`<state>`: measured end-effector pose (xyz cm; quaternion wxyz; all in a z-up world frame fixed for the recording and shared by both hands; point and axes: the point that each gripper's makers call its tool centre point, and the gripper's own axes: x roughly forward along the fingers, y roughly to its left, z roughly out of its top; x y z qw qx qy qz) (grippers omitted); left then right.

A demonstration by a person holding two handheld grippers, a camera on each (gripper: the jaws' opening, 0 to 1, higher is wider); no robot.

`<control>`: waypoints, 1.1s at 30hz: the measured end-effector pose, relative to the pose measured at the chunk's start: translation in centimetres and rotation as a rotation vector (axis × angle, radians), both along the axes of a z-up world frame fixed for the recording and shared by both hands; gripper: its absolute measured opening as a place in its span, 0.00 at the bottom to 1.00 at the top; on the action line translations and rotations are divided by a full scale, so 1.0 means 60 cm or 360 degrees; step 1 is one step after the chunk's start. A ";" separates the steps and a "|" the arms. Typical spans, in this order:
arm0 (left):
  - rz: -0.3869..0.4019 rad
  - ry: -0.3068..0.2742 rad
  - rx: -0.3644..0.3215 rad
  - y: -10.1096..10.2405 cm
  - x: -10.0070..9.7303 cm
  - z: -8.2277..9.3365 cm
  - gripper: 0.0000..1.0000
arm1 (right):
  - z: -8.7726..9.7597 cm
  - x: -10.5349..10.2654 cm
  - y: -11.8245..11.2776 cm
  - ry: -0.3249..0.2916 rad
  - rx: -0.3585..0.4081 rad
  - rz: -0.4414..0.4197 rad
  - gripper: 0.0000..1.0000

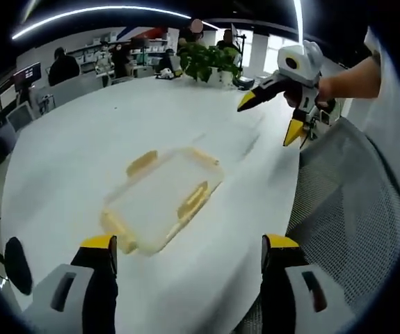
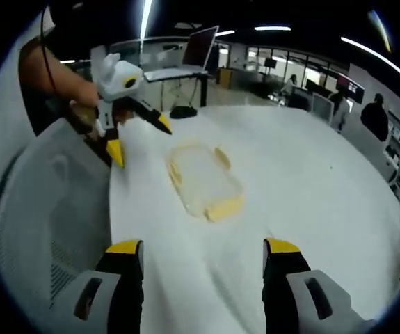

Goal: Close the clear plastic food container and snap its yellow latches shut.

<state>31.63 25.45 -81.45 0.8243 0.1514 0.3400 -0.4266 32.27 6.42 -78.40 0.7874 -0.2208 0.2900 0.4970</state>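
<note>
Container (image 1: 163, 200) with yellow latches (image 1: 193, 200) lies flat on the white counter (image 1: 81, 153), near its chair-side edge | your left gripper (image 1: 186, 250) and right gripper (image 2: 203, 250) hover over it, jaws spread, grasping nothing.

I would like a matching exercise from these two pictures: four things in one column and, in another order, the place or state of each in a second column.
Things:
1. food container
2. left gripper
3. potted plant
4. mesh chair

Places or states:
A. at the table's far edge
B. lying on the white table, nothing touching it
C. beside the table
D. jaws open, above the table

Pairs: 1-B, 2-D, 3-A, 4-C
</note>
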 end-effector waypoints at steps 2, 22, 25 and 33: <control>-0.0011 0.0001 0.0009 0.003 0.002 -0.001 0.86 | 0.000 0.002 0.003 0.0002 -0.0010 0.0016 0.69; -0.0149 0.0005 0.0142 0.031 0.032 -0.011 0.82 | -0.017 0.028 0.034 0.0027 -0.0110 0.0170 0.64; -0.0164 0.0009 0.0156 0.036 0.040 -0.013 0.81 | -0.021 0.032 0.037 0.0036 -0.0130 0.0187 0.64; -0.0201 0.0013 0.0201 0.043 0.053 -0.018 0.80 | -0.027 0.043 0.050 0.0048 -0.0141 0.0218 0.62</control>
